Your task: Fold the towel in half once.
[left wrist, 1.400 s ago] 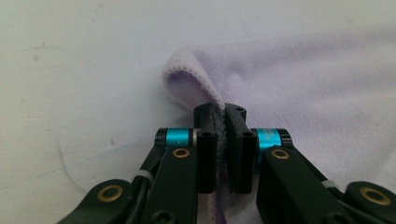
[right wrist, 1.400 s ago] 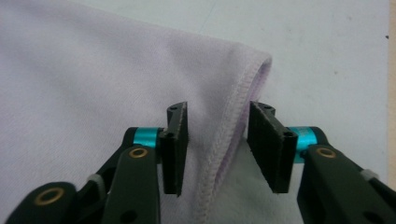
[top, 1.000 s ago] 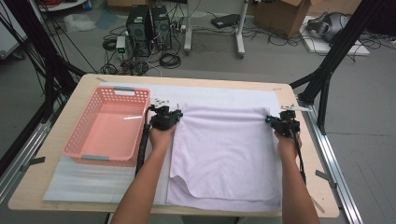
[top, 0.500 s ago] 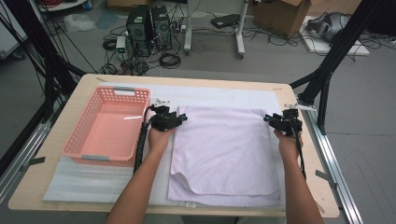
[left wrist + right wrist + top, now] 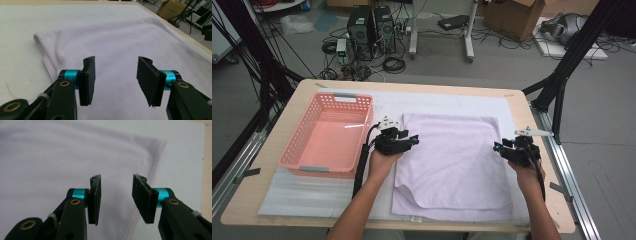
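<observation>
Work in hand: we read this as folding a lilac towel (image 5: 452, 162) on the worktop (image 5: 287, 120); one fold looks done, as the towel lies doubled with its folded edge at 12 o'clock.

Towel: it lies flat on a white mat (image 5: 447, 102), at the centre of the worktop. A lower corner at 7 o'clock is turned over and the layers there do not match neatly.

Left claw (image 5: 113, 75): released. The jaws have just been opening, and we see nothing between them. It hangs over the towel's 9 o'clock edge, in the high view (image 5: 412, 140) just inside the cloth.

Right claw (image 5: 116, 195): released, jaws apart after opening, nothing gripped. It sits at the towel's 3 o'clock edge (image 5: 504, 149), with the hem running under it.

Basket: a pink basket (image 5: 326, 134) stands at 9 o'clock of the towel, apart from it and with nothing in it.

Progress: we judge it roughly midway.

Left to do: probably a further fold, squaring the loose corner, and perhaps moving the towel to the basket, though nothing here confirms that goal.
</observation>
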Motion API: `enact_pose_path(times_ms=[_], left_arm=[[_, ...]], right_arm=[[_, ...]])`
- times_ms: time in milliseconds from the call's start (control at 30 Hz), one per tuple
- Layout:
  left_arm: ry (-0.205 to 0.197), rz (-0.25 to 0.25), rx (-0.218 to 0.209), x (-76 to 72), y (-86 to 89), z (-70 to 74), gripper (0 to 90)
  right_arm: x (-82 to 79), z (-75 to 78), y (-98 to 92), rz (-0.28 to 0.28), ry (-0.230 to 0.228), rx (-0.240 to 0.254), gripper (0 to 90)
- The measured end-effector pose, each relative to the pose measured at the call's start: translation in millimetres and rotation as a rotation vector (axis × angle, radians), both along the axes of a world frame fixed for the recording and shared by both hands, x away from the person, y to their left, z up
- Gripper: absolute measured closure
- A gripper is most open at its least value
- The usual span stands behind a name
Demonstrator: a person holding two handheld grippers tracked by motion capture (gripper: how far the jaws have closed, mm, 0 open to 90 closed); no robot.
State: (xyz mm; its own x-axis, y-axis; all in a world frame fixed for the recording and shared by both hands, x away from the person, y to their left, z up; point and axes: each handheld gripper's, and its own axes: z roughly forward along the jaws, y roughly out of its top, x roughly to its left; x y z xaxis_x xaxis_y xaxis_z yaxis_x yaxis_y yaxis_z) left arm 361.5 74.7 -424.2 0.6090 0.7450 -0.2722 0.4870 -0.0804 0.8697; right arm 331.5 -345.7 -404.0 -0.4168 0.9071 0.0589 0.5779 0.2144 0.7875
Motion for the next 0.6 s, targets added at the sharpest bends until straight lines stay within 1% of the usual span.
enact_pose_path(times_ms=[67, 100, 133, 167, 200, 267, 300, 400, 500, 533, 600], left_arm=[[0.007, -0.005, -0.005, -11.8, 4.4, -3.0, 47.3], [0.012, -0.006, 0.004, -17.9, 6.7, -4.6, 47.3], [0.011, -0.009, -0.004, -24.6, 9.1, -6.5, 47.4], [0.013, -0.011, -0.001, -31.5, 11.2, -7.5, 47.6], [0.006, -0.015, -0.01, -38.2, 13.7, -8.7, 47.9], [0.008, -0.02, -0.008, -50.7, 17.1, -10.7, 49.6], [0.009, -0.027, -0.005, -56.8, 18.4, -12.1, 49.9], [0.009, -0.049, 0.011, -75.9, 18.5, -15.4, 51.5], [0.003, -0.084, 0.018, -95.4, 17.2, -16.4, 51.5], [0.001, -0.102, 0.037, -102.4, 16.4, -16.8, 51.6], [0.001, -0.12, 0.06, -111.6, 15.6, -17.7, 51.6]], right_arm=[[-15.9, -7.3, -1.3, 0.01, 0.012, 0.016, 58.8], [-24.4, -10.9, -1.7, 0.012, 0.017, 0.017, 58.9], [-32.9, -14.4, -2.7, 0.021, 0.02, 0.014, 59.1], [-41.8, -17.4, -3.6, 0.029, 0.021, 0.011, 59.5], [-50.8, -19.9, -4.9, 0.041, 0.025, 0.003, 60.0], [-67.1, -24.1, -8.0, 0.06, 0.038, -0.014, 61.4], [-74.9, -25.5, -10.0, 0.062, 0.038, -0.015, 61.9], [-95.6, -27.5, -14.2, 0.075, 0.046, 0.01, 63.2], [-112.0, -26.6, -13.9, 0.09, 0.045, 0.011, 64.5], [-116.9, -26.6, -13.5, 0.094, 0.043, 0.004, 64.6], [-125.7, -27.2, -12.6, 0.108, 0.05, 0.0, 65.4]])
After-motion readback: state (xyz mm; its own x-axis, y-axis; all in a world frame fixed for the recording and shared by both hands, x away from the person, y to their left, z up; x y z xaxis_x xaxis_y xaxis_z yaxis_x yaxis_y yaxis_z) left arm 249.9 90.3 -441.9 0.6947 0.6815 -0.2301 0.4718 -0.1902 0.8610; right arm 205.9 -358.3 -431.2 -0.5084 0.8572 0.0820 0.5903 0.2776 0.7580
